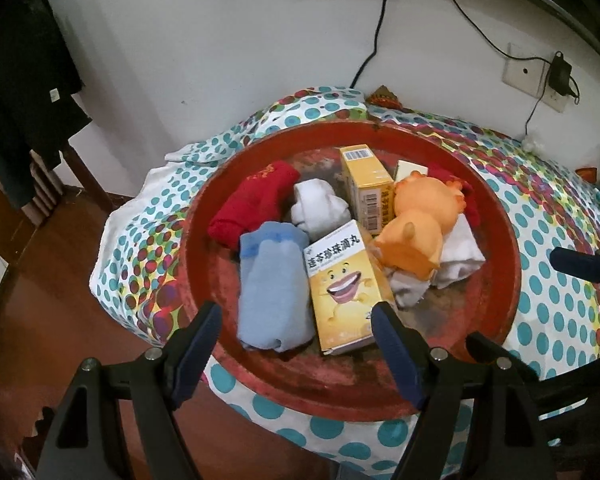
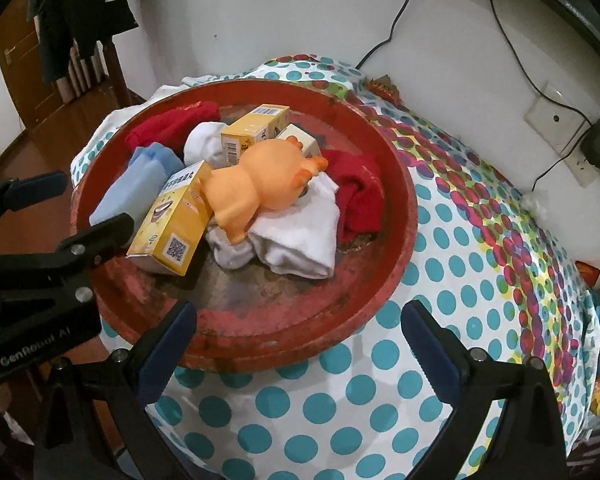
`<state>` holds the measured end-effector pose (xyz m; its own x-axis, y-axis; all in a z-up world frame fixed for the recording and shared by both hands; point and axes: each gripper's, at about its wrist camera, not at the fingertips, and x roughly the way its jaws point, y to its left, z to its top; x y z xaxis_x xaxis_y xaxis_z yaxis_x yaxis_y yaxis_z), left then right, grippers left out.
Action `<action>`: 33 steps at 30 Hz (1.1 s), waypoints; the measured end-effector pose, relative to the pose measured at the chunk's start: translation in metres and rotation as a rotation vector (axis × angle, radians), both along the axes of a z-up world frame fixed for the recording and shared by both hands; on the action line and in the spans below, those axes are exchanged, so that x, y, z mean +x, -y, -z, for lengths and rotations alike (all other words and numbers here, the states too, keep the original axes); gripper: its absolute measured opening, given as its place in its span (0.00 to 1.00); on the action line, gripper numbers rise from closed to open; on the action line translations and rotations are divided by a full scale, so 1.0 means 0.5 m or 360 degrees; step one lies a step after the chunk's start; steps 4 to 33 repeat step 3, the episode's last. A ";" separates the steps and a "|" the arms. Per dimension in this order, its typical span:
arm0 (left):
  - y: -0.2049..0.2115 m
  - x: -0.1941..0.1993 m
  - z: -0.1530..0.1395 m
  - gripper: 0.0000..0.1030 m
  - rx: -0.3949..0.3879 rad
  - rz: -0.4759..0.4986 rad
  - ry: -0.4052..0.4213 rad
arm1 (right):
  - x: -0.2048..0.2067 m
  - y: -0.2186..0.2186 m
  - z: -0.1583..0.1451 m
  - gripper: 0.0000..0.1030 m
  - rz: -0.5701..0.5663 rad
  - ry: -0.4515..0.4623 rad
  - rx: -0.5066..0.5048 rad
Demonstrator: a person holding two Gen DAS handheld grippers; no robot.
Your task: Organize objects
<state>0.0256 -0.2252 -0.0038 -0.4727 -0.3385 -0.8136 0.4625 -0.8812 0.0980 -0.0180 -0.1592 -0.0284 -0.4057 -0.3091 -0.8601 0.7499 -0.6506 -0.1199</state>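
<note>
All the loose things lie heaped in the red tray (image 1: 500, 248) at the worktop's middle: rolled socks (image 1: 272, 288), yellow boxes (image 1: 340, 296), an orange toy (image 2: 256, 180); gathered, or awaiting sorting; left gripper (image 1: 296, 320) and right gripper (image 2: 300, 320) hover with jaws spread, empty.

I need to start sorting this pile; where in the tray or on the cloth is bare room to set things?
Bare: the round red tray's near floor, before the white socks; the polka-dot tablecloth right of the rim. Crowded: tray's middle and far half.
</note>
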 end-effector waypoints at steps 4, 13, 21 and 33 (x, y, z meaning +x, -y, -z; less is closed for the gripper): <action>-0.010 0.001 -0.008 0.77 -0.0048 0.0010 -0.0007 | 0.004 0.002 0.001 0.98 0.0000 -0.0001 0.0009; -0.010 0.001 -0.008 0.77 -0.0048 0.0010 -0.0007 | 0.004 0.002 0.001 0.98 0.0000 -0.0001 0.0009; -0.010 0.001 -0.008 0.77 -0.0048 0.0010 -0.0007 | 0.004 0.002 0.001 0.98 0.0000 -0.0001 0.0009; -0.010 0.001 -0.008 0.77 -0.0048 0.0010 -0.0007 | 0.004 0.002 0.001 0.98 0.0000 -0.0001 0.0009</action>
